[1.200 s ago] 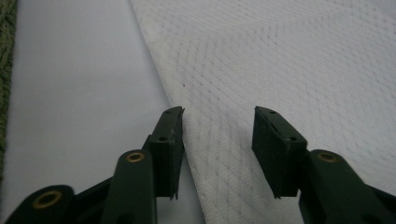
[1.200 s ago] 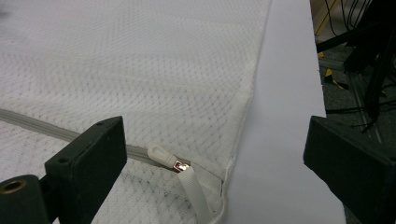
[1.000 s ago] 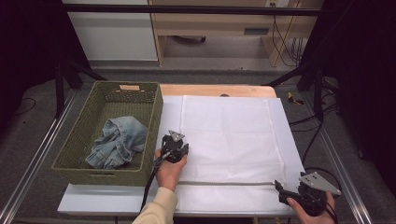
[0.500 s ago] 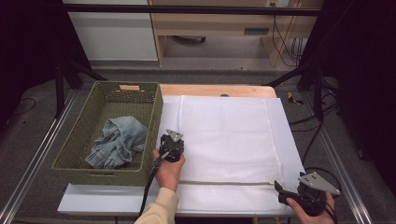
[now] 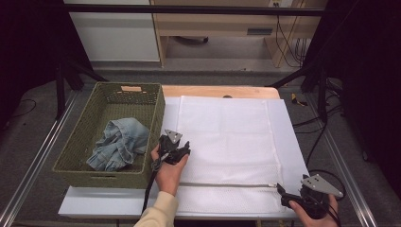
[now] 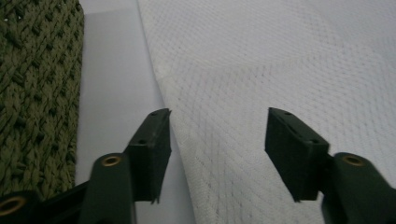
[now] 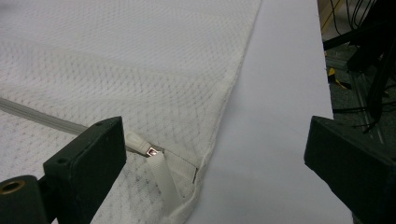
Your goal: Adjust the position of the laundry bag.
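Note:
A white mesh laundry bag (image 5: pixel 227 137) lies flat on the white table (image 5: pixel 289 142), its zipper (image 5: pixel 227 185) running across near the front. My left gripper (image 5: pixel 183 147) sits at the bag's left edge, beside the basket. In the left gripper view the left gripper (image 6: pixel 218 112) has just been opening its jaws. They stand apart over the bag's edge (image 6: pixel 173 116) and press on nothing. My right gripper (image 5: pixel 283 196) is at the bag's front right corner. In the right gripper view the right gripper (image 7: pixel 215 121) stands wide open, with the zipper pull (image 7: pixel 150 151) lying between its jaws, untouched.
A green woven basket (image 5: pixel 94 118) stands at the table's left with crumpled blue jeans (image 5: pixel 120 144) inside. Metal rails (image 5: pixel 38 156) run along both sides. Cables (image 5: pixel 321 142) trail on the floor at the right. A wooden shelf unit (image 5: pixel 213 28) stands beyond the table.
My left hand has edged slightly left toward the basket. The right hand and the bag lie as before.

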Motion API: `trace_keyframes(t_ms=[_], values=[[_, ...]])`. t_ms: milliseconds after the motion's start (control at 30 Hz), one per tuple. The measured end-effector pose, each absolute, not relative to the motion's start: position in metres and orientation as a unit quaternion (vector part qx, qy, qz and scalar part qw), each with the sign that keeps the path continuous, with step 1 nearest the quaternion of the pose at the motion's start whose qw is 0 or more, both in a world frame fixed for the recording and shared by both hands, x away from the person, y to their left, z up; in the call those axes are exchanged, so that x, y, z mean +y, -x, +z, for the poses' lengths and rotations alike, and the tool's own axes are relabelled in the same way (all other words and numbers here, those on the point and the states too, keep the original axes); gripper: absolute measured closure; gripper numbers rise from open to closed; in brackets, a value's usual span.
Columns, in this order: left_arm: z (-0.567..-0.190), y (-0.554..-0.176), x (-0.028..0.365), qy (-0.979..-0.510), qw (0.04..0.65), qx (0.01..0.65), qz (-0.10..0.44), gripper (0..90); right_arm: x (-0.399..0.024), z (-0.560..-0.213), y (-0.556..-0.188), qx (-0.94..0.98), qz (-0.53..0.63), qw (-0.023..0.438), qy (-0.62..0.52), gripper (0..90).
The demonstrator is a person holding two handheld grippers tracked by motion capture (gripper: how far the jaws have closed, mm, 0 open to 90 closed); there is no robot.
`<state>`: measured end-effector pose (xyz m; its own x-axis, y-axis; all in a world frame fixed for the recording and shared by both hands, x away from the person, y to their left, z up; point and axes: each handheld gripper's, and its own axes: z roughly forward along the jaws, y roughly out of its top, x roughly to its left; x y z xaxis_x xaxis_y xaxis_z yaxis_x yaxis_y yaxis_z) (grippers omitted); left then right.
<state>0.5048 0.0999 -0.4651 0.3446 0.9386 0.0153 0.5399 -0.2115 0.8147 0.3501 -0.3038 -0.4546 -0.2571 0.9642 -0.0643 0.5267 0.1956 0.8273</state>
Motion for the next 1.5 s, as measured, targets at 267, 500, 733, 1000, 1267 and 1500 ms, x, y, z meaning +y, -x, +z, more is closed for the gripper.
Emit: trace_keyframes(t_ms=[267,500,733,1000,1267,1500], values=[[-0.458,-0.496,0.097,-0.739,0.399,0.485,0.245,20.3,-0.304,-0.455,-0.350,0.711,0.354,0.309,-0.523,5.5],[-0.447,-0.480,0.096,-0.743,0.427,0.463,0.226,10.0,-0.304,-0.454,-0.350,0.714,0.353,0.309,-0.520,6.6],[-0.444,-0.451,0.099,-0.753,0.447,0.434,0.213,6.1,-0.306,-0.453,-0.351,0.713,0.359,0.308,-0.517,7.3],[-0.442,-0.412,0.102,-0.764,0.457,0.401,0.215,6.1,-0.308,-0.455,-0.352,0.710,0.362,0.304,-0.521,13.2],[-0.445,-0.396,0.104,-0.759,0.464,0.405,0.213,7.8,-0.316,-0.456,-0.351,0.699,0.370,0.300,-0.533,22.0],[-0.449,-0.390,0.102,-0.769,0.457,0.396,0.206,7.8,-0.317,-0.458,-0.354,0.700,0.372,0.298,-0.531,29.1]])
